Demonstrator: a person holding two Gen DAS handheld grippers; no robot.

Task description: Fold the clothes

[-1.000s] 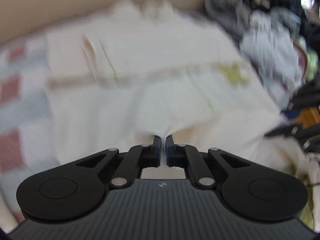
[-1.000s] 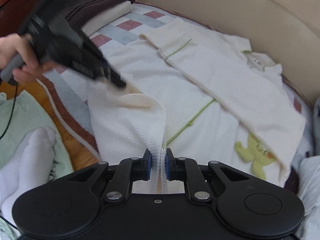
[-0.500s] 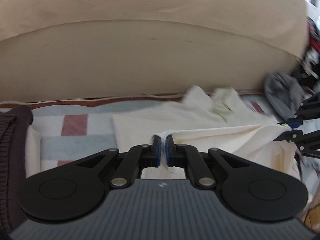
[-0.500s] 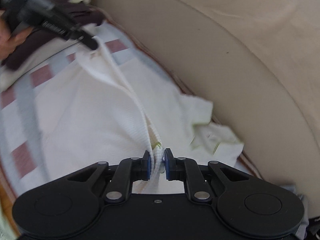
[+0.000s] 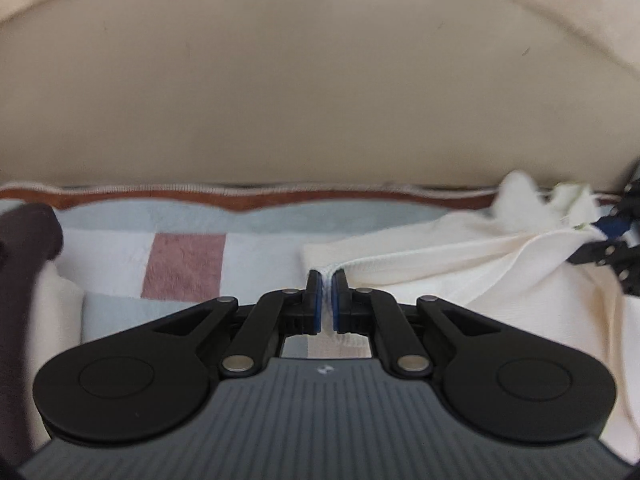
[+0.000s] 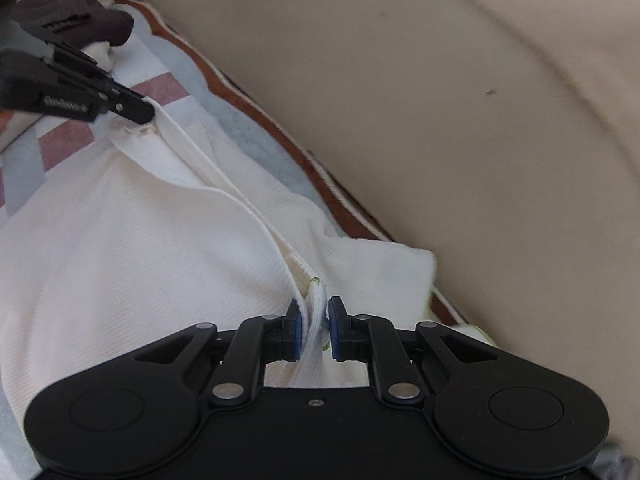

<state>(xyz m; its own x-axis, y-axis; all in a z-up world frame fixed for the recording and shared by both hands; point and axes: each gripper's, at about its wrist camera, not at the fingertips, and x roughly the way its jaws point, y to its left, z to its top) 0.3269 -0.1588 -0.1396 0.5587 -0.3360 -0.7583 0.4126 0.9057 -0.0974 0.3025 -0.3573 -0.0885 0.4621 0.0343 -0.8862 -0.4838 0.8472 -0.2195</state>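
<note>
Left gripper (image 5: 325,298) is pressed together on a hemmed edge of the cream garment (image 6: 132,248). Right gripper (image 6: 313,330) pinches a bunched fold of the same garment, where a green trim shows. Between the two grippers the edge runs as a taut line. The garment lies on a checked blanket (image 5: 184,264) of pale blue, white and dusty pink with a brown border. A beige padded backrest (image 5: 320,100) rises directly behind the blanket. Dark folded clothing (image 5: 24,264) rests at the blanket's left end.
</note>
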